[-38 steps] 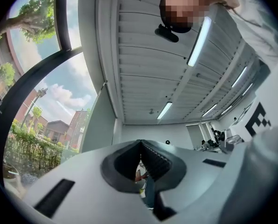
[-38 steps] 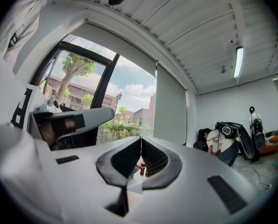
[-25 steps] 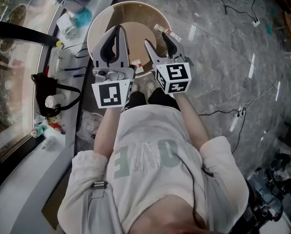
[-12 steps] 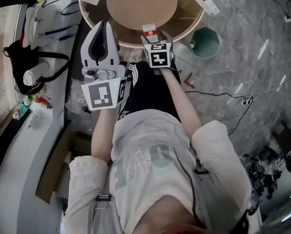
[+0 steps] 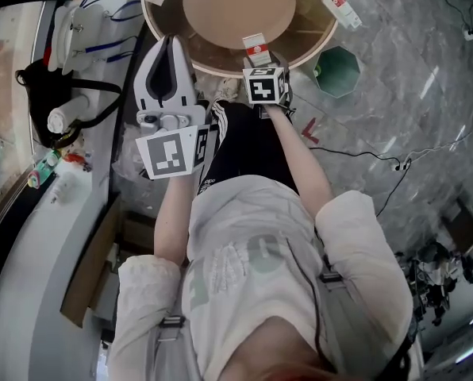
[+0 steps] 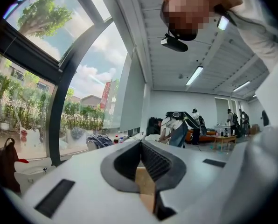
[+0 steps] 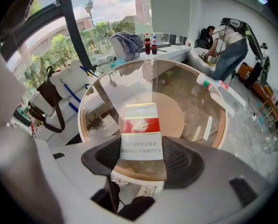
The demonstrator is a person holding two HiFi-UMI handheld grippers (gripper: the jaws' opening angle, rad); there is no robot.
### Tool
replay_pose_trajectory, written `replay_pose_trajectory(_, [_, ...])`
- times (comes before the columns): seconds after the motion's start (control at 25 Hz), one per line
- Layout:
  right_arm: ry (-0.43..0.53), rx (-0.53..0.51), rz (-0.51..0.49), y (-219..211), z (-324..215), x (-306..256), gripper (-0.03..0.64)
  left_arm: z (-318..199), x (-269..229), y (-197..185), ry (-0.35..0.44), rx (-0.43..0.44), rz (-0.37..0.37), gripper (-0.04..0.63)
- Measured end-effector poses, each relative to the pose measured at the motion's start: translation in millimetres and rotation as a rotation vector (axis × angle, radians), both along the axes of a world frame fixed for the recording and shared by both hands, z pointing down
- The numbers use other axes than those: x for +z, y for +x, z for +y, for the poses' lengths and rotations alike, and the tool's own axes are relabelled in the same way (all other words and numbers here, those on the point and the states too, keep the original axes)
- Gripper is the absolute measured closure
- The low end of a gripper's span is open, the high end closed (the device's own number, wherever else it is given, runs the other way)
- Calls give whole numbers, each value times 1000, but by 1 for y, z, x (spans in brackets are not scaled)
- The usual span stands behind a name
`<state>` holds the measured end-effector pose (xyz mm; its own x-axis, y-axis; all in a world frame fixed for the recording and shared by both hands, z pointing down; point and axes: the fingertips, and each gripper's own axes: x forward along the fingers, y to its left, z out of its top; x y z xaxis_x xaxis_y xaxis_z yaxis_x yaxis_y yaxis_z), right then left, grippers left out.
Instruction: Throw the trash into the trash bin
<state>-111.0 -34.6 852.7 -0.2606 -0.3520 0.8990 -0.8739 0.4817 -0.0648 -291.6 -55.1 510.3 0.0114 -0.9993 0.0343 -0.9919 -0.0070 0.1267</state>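
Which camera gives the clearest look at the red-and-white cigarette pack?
The right gripper view: the cigarette pack stands centre frame, red band and print plain. The head view shows it small, at the glass table's near rim. The left gripper view does not show it.

Ahead of the right hand-held gripper [image 7: 140, 146], a round glass tabletop [image 7: 115, 90] stands on a grey marble floor [image 5: 395, 70]. To its left, tall curved windows [image 6: 31, 78] admit daylight. Strip lights [image 6: 195, 75] run along the white ceiling [image 6: 148, 41] above.
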Motion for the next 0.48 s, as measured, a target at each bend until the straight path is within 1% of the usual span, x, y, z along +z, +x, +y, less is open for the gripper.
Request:
replay_pose_trajectory(0.08, [56,-4,-27,-6,-16,-42,336,-4,-25,0,11,6,4,583])
replay_pose_trajectory(0.16, [126,10,-67,-11,-34,-99,336,-9,-60,3,34,21,10,583])
replay_pose_trajectory(0.32, [304,34,-150,-18,-76,-240,336,-24,-149,20,135,81,-4,583])
replay_pose_trajectory(0.4, [399,50,-213,-22,-90,-314,336,-32,-189,32,191,114,-18,583])
replay_pose_trajectory(0.48, [497,67,-290,-27,-97,-379,336,-39,-217,41,236,141,-25,583])
